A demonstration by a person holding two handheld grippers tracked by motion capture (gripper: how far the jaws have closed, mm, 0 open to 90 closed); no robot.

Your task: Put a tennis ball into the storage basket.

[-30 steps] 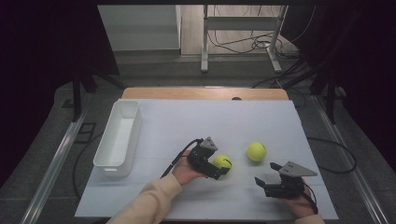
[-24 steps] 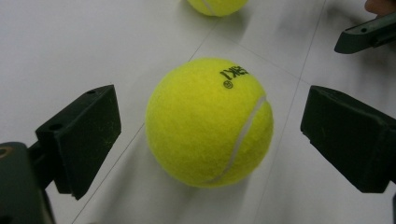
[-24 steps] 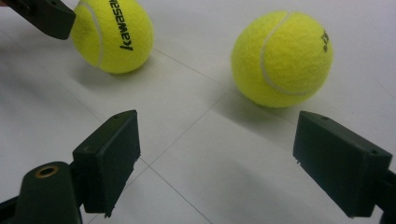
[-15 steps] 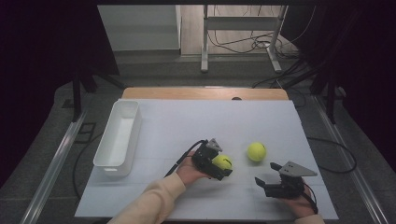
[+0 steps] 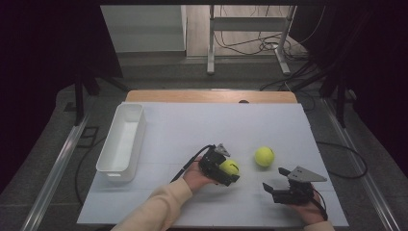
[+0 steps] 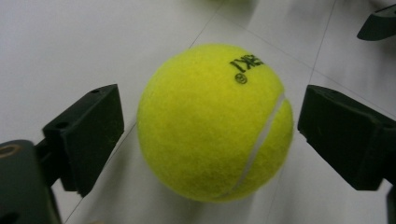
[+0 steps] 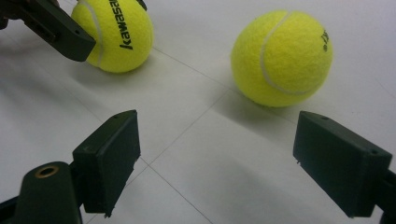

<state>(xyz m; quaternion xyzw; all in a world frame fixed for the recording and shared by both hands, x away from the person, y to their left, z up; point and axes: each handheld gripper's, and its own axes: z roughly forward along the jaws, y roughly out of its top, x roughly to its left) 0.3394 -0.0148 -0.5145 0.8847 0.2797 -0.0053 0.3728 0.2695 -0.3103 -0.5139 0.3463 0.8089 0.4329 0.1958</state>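
Near tabletop's front edge: left gripper spread around a tennis ball, poised to clamp; right gripper released, idle beside second ball.

The bench has a white top marked by thin seam lines, with a strip of bare wood showing along its far edge. On its left side lies a long white rectangular bin, set lengthwise from near to far, close to the left edge. Two yellow tennis balls rest on the white surface toward the near right. The left tennis ball sits on a seam line; the right tennis ball lies near it, a little farther back, the two apart.
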